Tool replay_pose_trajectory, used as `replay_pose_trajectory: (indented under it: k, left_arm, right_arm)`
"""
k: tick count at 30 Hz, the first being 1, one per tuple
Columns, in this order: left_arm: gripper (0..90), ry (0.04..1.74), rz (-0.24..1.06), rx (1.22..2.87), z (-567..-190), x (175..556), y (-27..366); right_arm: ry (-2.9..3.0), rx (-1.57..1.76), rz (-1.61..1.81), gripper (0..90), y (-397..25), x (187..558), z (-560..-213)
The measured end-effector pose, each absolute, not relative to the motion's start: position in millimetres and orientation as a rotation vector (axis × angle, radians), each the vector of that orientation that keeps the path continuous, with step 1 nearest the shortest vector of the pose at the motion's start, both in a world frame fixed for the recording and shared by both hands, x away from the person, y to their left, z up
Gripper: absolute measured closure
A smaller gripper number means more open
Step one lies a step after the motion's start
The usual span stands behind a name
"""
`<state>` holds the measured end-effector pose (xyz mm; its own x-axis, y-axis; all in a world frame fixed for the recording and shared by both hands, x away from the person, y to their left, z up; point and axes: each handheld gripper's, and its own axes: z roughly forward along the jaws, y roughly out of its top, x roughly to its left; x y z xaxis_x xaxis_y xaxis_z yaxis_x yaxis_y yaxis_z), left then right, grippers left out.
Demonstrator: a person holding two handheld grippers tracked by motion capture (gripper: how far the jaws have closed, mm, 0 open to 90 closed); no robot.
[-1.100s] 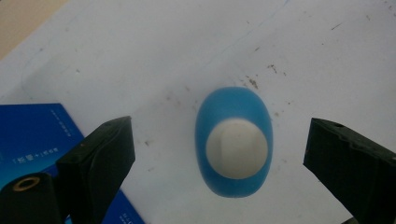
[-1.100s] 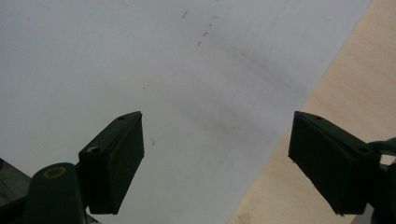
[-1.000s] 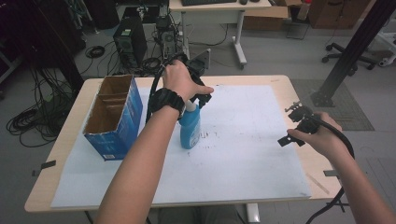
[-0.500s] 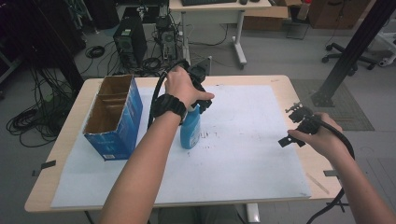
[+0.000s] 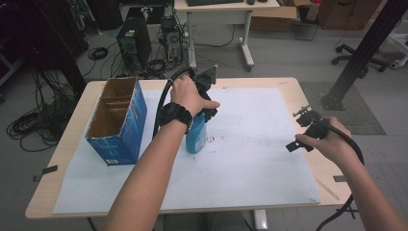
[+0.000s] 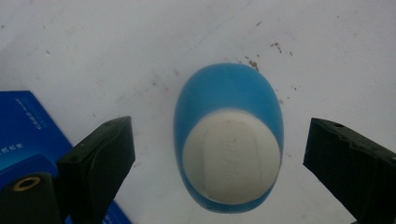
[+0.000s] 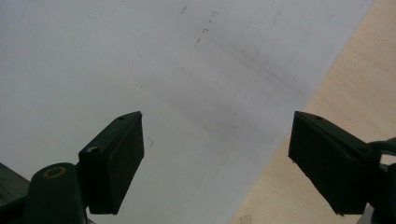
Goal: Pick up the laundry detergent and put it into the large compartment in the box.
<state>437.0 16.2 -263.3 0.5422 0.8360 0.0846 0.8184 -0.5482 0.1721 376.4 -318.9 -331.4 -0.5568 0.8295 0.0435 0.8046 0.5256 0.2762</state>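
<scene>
A blue bottle (image 5: 196, 138) with a white cap stands upright on the white sheet (image 5: 255, 154) near the table's middle. In the left gripper view I look straight down on the bottle (image 6: 229, 93) and its cap (image 6: 231, 161). My left gripper (image 5: 206, 114) hovers directly over it, open, with one black jaw on each side of the cap and a gap to both. At the table's right edge my right gripper (image 5: 298, 131) is held open above the sheet (image 7: 140, 56), nothing between its jaws.
An open blue cardboard box (image 5: 118, 122) stands at the left of the wooden table (image 5: 288, 84), close beside the bottle; its corner (image 6: 23, 126) shows by the left jaw. Computers, cables and another desk stand on the floor beyond the table.
My left hand has shifted a little to the right above the bottle. The bottle and the right gripper have stayed about where they were.
</scene>
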Motion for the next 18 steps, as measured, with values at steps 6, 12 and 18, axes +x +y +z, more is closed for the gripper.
replay_pose_trajectory:
  k: [6, 12, 18]
  left_arm:
    - [9.1, 1.443, 0.231, 2.672, -271, 440, 16]
    - [9.5, 1.447, 0.217, 2.69, -281, 441, 12]
    - [10.0, 1.453, 0.209, 2.694, -287, 442, 10]
  right_arm:
    - [2.663, 1.431, 0.403, 18.1, -318, 377, -333]
    - [2.666, 1.435, 0.395, 18.1, -319, 377, -336]
    - [2.667, 1.436, 0.392, 18.1, -320, 377, -338]
